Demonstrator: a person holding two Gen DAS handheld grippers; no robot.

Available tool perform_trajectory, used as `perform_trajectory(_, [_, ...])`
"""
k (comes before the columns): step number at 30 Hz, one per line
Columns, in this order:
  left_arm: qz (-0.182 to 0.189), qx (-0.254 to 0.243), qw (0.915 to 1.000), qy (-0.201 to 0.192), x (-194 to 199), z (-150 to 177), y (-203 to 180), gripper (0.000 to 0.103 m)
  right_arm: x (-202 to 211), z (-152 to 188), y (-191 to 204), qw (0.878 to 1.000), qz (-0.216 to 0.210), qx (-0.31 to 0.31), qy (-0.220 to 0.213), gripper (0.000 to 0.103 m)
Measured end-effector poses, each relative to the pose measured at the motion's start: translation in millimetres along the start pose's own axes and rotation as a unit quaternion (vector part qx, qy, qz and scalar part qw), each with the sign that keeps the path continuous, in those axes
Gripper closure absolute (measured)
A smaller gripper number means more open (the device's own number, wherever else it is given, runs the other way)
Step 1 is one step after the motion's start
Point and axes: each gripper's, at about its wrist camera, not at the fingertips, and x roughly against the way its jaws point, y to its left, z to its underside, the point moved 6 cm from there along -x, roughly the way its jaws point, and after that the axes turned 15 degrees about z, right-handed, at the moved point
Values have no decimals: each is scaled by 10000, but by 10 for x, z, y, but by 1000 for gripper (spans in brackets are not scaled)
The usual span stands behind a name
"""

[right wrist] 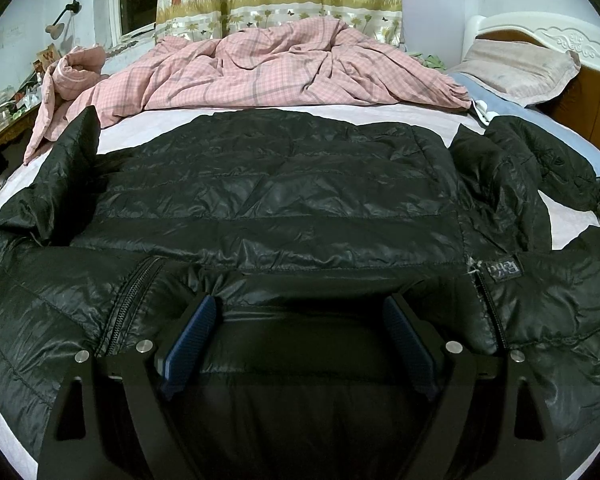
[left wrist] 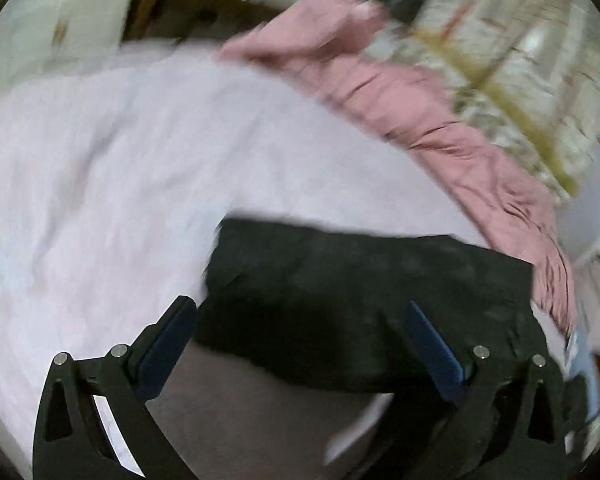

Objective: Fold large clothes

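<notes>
Jaws on our left gripper (left wrist: 302, 320) stand wide apart, empty, above a black jacket (right wrist: 284, 196) edge and the pale pink sheet (left wrist: 100, 160); that view is blurred. Our right gripper (right wrist: 300, 320) also has its jaws spread, released, hovering over the near part of the jacket without pinching it. We see the jacket lying spread across the bed, one sleeve out left, another crumpled right, with a pink checked duvet (right wrist: 260, 68) bunched beyond it and a pillow (right wrist: 520, 68) far right.

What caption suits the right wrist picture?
Open right gripper poised over a black puffer jacket spread on a bed.
</notes>
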Motion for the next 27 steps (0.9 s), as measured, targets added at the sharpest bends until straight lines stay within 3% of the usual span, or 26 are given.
perform_trajectory(3, [142,626,9976,263,-113,97,212,4,-1,0,-1,10000,-4,-2,1,16])
perform_trajectory(5, [161,579,9979,249,-110,102,204,4,1,1,-2,10000,-3,-3,1,16])
perform_trajectory(7, [239,371,9986,276,-119,139,99,19,-1,3,-2,10000,-7,-6,1,16])
perform_trajectory(8, [278,282,9985,367,-154,154,70,37,2,1,-1,10000,-5,-7,0,16])
perform_trajectory(9, [300,185,9983,457,-195,173,32,64,1,3,-1,10000,-5,-8,0,16])
perform_trajectory(11, [717,102,9958,562,-194,239,-35,92,3,2,-1,10000,-3,-8,-1,16])
perform_trajectory(13, [1322,26,9909,264,-90,212,-186,93,1,5,-1,10000,-2,-9,-1,16])
perform_trajectory(16, [1767,-820,9803,-316,213,170,-615,95,5,3,-1,10000,-1,-10,-4,16])
perform_trajectory(17, [1983,-1035,9739,-393,330,192,-756,96,4,4,-1,10000,0,-10,-4,16])
perform_trajectory(20, [2850,-1642,9428,-539,662,363,-1254,97,4,4,-1,10000,1,-10,-4,16])
perform_trajectory(23, [3380,-2093,9171,-293,747,681,-1613,97,4,4,-2,10000,-2,-13,-5,16])
perform_trajectory(27, [3502,-2474,9030,249,520,1126,-1908,97,2,8,-4,10000,-8,-20,-7,16])
